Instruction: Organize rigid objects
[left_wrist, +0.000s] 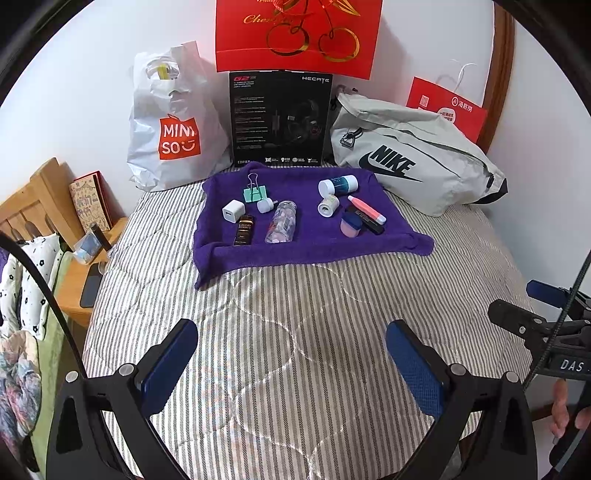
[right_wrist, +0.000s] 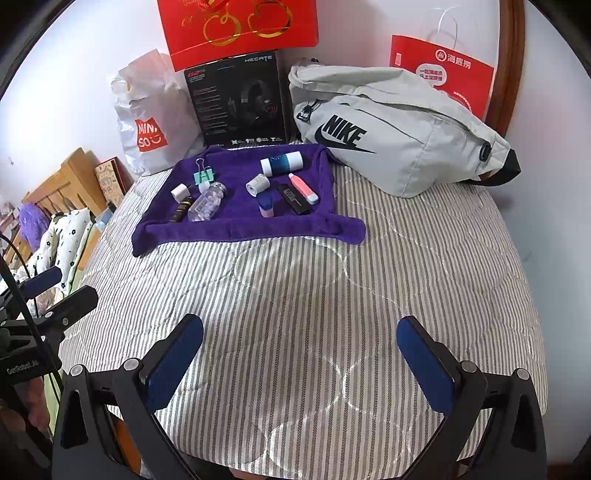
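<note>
Lying well ahead of both tongs, the small rigid objects are seen scattered on the purple towel (left_wrist: 258, 254). Left gripper (left_wrist: 291, 363) and right gripper (right_wrist: 300, 360) are held spread, empty. The clear bottle (left_wrist: 281, 226), long axis pointing away, is judged nearer the left.

NIKE bag (left_wrist: 413, 162) — HECATE box (left_wrist: 279, 118), perhaps

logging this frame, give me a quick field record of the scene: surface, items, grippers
surface: striped quilt with purple towel on it
items on towel: binder clip, white charger, clear bottle, pink tube, teal-and-white bottle
behind towel: Nike bag, black box
left gripper: open, empty
right gripper: open, empty
</note>
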